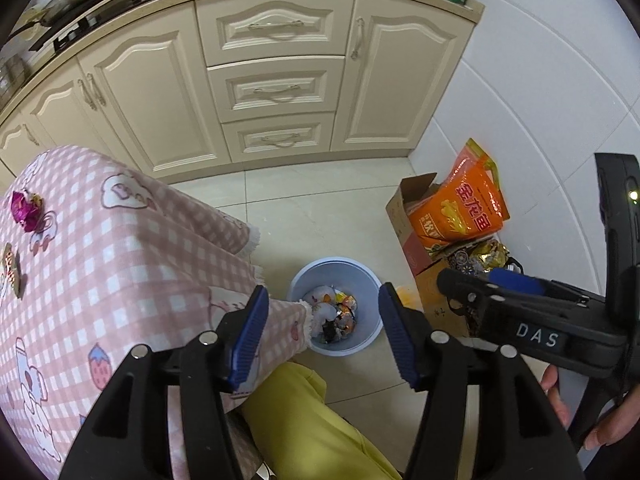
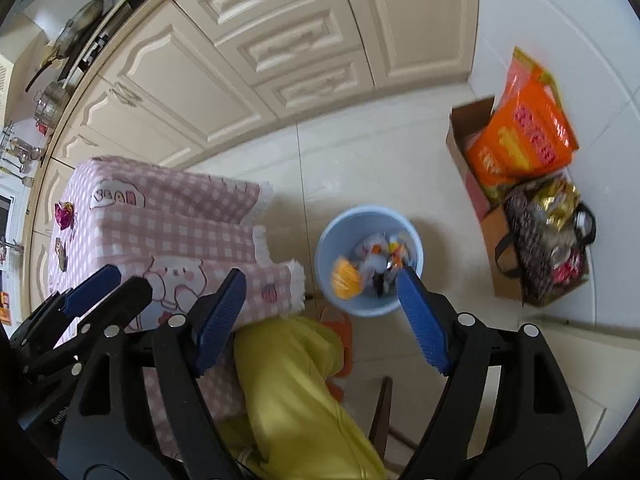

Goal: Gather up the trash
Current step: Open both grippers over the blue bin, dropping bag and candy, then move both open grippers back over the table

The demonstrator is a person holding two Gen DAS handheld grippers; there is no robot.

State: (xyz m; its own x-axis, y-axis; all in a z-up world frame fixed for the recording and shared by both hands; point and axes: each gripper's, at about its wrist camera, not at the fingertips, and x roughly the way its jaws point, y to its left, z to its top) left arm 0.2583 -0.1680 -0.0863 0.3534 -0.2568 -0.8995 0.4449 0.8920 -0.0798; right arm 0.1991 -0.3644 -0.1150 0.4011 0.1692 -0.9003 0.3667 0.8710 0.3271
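Far left on the pink checked tablecloth (image 1: 132, 248) sits a crumpled magenta foil wrapper (image 1: 25, 210), w/ a small brown scrap (image 1: 12, 270) just below it. Swing your left gripper (image 1: 322, 336), jaws spread & empty, back there next. Right gripper (image 2: 320, 320), also released, hangs over the pale-blue round plastic bin (image 2: 326, 258), holding mixed wrappers.

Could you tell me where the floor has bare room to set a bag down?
Bare tiles lie between the cream cabinets and the light blue plastic bin. Crowded: the corner right of the bin, with the brown cardboard box and orange bag.
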